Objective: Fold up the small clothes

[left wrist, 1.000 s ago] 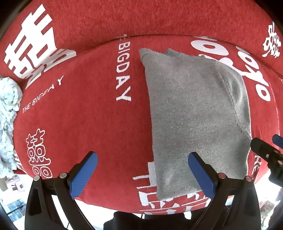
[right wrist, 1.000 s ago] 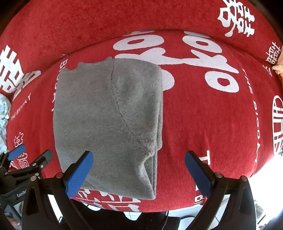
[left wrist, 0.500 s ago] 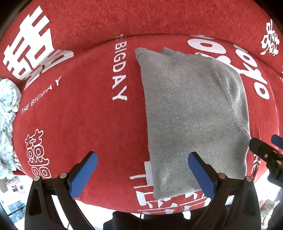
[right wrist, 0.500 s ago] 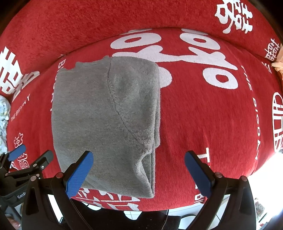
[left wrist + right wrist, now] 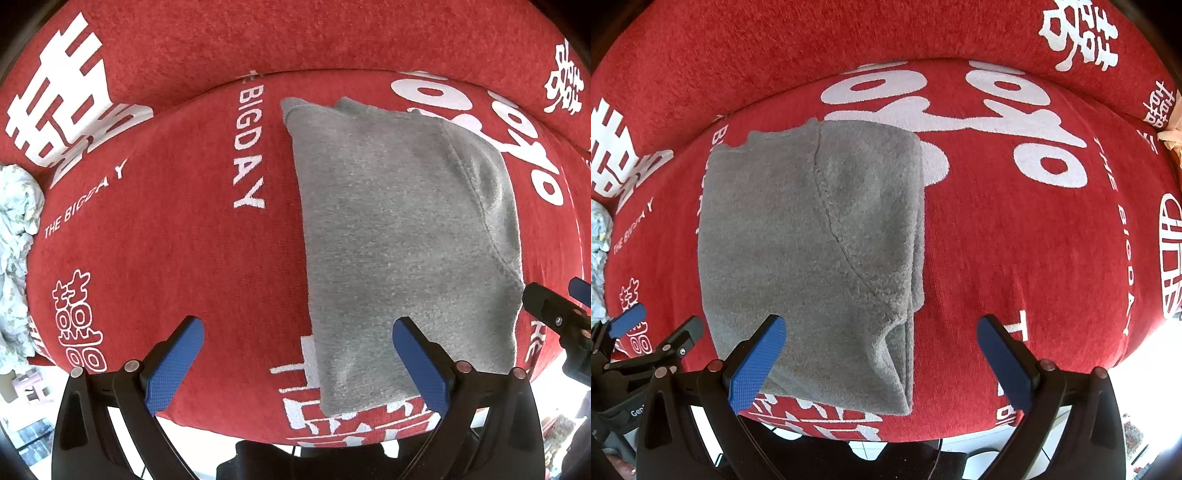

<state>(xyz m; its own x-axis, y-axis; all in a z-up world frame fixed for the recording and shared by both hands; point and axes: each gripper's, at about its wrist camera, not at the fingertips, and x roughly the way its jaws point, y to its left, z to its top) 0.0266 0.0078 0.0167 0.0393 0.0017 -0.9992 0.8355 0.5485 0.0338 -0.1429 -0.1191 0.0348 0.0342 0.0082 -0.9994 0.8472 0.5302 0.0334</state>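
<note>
A folded grey garment lies flat on a red cushion printed with white lettering. Above the garment's near edge, the left gripper and right gripper hover with jaws wide, holding nothing.

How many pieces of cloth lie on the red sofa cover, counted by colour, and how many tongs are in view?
Grey garment, folded: 1
Pale patterned cloth, crumpled at the left edge: 1
Tongs, both open and holding nothing: 2, left tongs and right tongs
Total: 4
</note>
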